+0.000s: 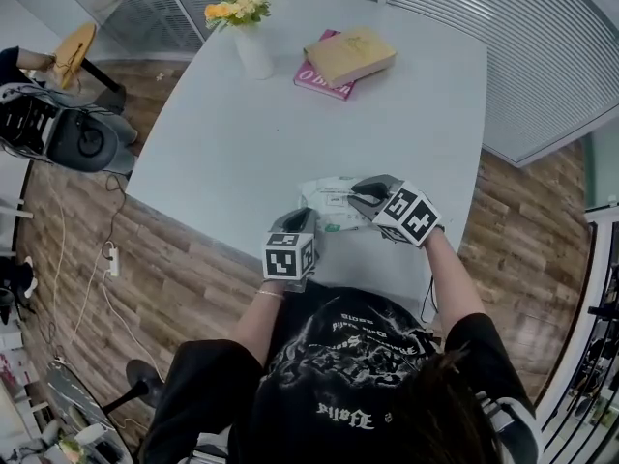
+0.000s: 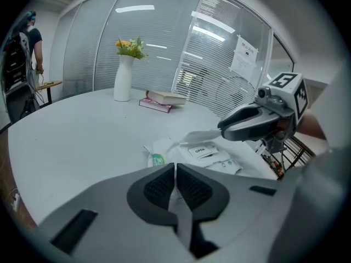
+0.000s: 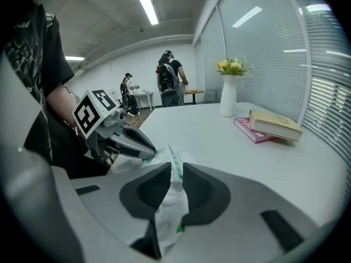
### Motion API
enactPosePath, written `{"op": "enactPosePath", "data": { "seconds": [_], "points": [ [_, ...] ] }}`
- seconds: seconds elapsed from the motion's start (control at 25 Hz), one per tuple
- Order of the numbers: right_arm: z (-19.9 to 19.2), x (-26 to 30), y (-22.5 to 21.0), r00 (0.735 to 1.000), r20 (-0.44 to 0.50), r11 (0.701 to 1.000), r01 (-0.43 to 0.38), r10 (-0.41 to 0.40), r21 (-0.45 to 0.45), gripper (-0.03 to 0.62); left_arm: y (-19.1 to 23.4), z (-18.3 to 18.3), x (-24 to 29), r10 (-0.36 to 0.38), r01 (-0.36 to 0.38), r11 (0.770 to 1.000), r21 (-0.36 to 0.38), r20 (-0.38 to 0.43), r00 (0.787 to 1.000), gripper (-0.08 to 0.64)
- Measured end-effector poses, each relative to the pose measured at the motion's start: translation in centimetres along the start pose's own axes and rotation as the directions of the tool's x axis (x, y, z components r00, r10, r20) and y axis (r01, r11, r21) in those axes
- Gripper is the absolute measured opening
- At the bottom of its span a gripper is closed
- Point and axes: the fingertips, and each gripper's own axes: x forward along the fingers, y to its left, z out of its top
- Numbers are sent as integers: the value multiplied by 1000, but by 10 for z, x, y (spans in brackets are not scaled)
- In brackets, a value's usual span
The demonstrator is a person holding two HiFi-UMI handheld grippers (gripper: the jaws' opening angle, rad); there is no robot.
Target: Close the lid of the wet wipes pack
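The wet wipes pack (image 1: 329,201) lies flat on the white table (image 1: 387,124), directly between the two grippers and touching both. The left gripper (image 1: 293,222) comes at it from the near side. In the left gripper view its jaws (image 2: 175,169) are pressed together, apparently on the pack's thin near edge, with the rest of the pack (image 2: 205,156) spread just beyond the tips. The right gripper view shows the same tips (image 3: 149,148) lying on crumpled film. The right gripper (image 1: 360,193) reaches in from the pack's right. Its jaws (image 3: 176,171) stand a narrow slit apart and pinch white film with green print (image 3: 174,166). From the left gripper's side, the right gripper (image 2: 224,129) is seen pinching the lid (image 2: 198,139), a thin white flap raised off the pack and tilted above the patch marked "OPEN" (image 2: 198,150). Well beyond both grippers, at the table's far end, stand a white vase (image 1: 253,51) of yellow flowers (image 1: 237,3) and, to its right, a tan book (image 1: 350,54) stacked on a pink one (image 1: 314,80). Two people (image 3: 170,86) stand far behind the left gripper.
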Motion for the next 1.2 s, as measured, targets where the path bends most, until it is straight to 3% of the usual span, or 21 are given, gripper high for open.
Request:
{"op": "enactPosePath", "data": {
  "seconds": [0.24, 0.4, 0.6, 0.88, 1.0, 1.2],
  "points": [
    [-10, 1, 11, 999, -28, 1000, 27, -27, -3, 75, 6, 4, -15, 99, -101, 995, 27, 61, 993, 14],
    [-19, 5, 17, 997, -68, 999, 22, -24, -25, 80, -5, 15, -22, 50, -50, 999, -3, 114, 992, 14],
    [-26, 11, 20, 995, -101, 1000, 15, -16, -17, 86, -26, 27, -17, -27, 22, 999, 42, 128, 991, 14],
    [-34, 12, 26, 991, -136, 1000, 8, -10, -17, 87, -53, 29, -13, -93, 82, 991, 107, 99, 991, 14],
    [-40, 16, 31, 985, -171, 1000, -5, 1, -26, 60, -62, 28, -7, -111, 100, 987, 127, 77, 991, 14],
    [-41, 19, 29, 985, -169, 1000, 23, -23, -1, 51, -72, 22, 7, -129, 123, 978, 169, 23, 991, 14]
  ]
}}
